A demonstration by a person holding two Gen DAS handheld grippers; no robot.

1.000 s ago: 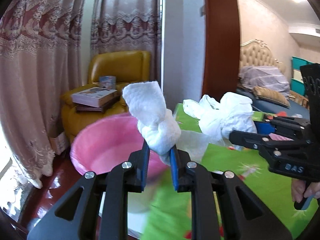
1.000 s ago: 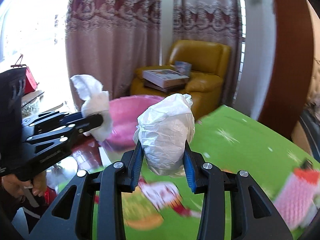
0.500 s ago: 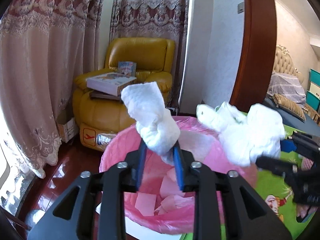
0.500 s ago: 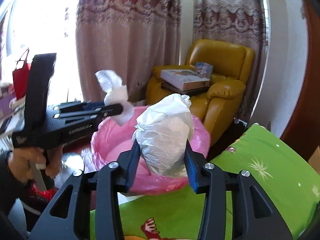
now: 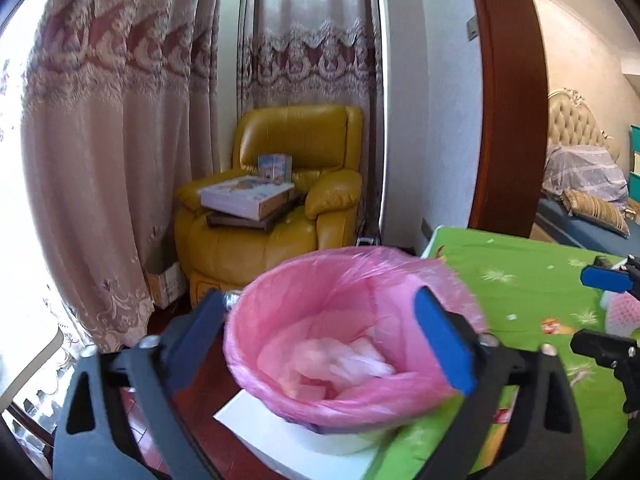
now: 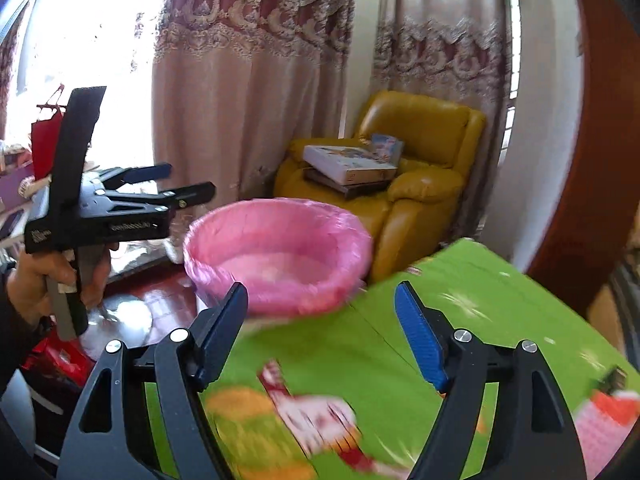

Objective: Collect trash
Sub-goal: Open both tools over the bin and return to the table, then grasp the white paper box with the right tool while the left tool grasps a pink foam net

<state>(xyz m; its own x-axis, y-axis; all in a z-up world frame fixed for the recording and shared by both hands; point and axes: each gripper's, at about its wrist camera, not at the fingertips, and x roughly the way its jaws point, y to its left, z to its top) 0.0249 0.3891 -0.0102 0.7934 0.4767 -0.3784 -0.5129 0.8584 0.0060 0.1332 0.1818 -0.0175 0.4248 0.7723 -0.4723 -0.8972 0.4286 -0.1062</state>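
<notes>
A bin with a pink liner [image 5: 348, 268] stands just off the corner of the green-clothed table [image 5: 520, 280]. Crumpled white trash [image 5: 344, 360] lies inside it. My left gripper [image 5: 320, 324] hangs in front of the bin; its jaws are opening wide, with nothing between them. In the right wrist view the bin [image 6: 276, 212] lies beyond my right gripper [image 6: 320, 300], which is over the table [image 6: 480, 300], its jaws opening and empty. The left gripper [image 6: 186, 179] shows there too, held in a hand [image 6: 36, 280]. The right gripper [image 5: 592, 312] pokes in at the left wrist view's right edge.
A yellow armchair [image 5: 296, 184] with stacked boxes [image 5: 248, 198] stands behind the bin, in front of long curtains [image 5: 120, 160]. A white board [image 5: 280, 440] lies under the bin. A brown door frame [image 5: 508, 100] and a bed [image 5: 584, 176] are to the right.
Both grippers have opened. The white paper wad has left the left jaws and the plastic bag wad the right jaws. Both grippers have drawn back from the bin.
</notes>
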